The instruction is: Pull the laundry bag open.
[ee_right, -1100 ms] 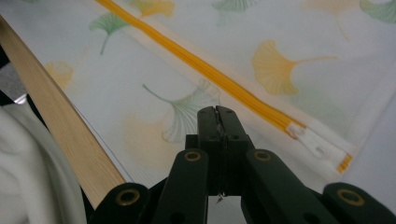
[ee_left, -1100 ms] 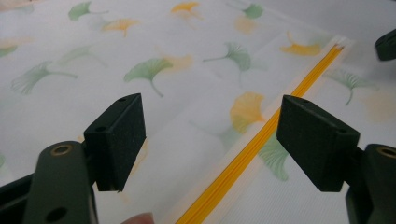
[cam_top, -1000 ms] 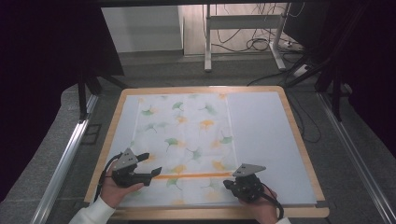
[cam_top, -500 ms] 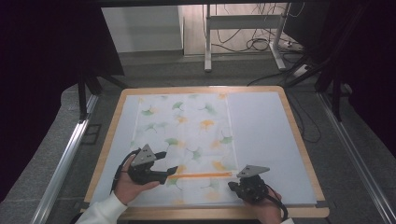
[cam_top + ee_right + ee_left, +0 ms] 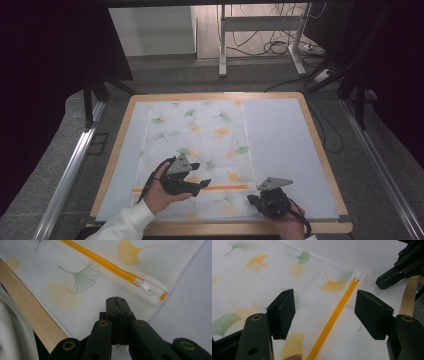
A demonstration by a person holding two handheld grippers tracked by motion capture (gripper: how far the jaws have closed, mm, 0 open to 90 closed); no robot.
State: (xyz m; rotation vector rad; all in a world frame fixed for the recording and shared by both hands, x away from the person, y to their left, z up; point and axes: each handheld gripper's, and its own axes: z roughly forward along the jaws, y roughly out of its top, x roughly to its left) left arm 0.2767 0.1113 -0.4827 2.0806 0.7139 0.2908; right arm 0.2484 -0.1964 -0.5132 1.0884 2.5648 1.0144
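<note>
In the high view, the left gripper [image 5: 192, 184] is held over the leaf-printed mesh bag [image 5: 200, 135] on the bench [image 5: 320, 150]; the right gripper [image 5: 256, 199] rests at the bag's near corner.

In the left gripper view, the jaws stand wide, having just been closing slightly, with nothing gripped; the orange zipper [image 5: 334, 317] runs between them.

In the right gripper view, the jaws are pressed together, pinching the bag's edge; the white zipper pull [image 5: 146, 287] lies just beyond them.

Grey floor [image 5: 165, 75], metal desk legs [image 5: 222, 40] behind
</note>
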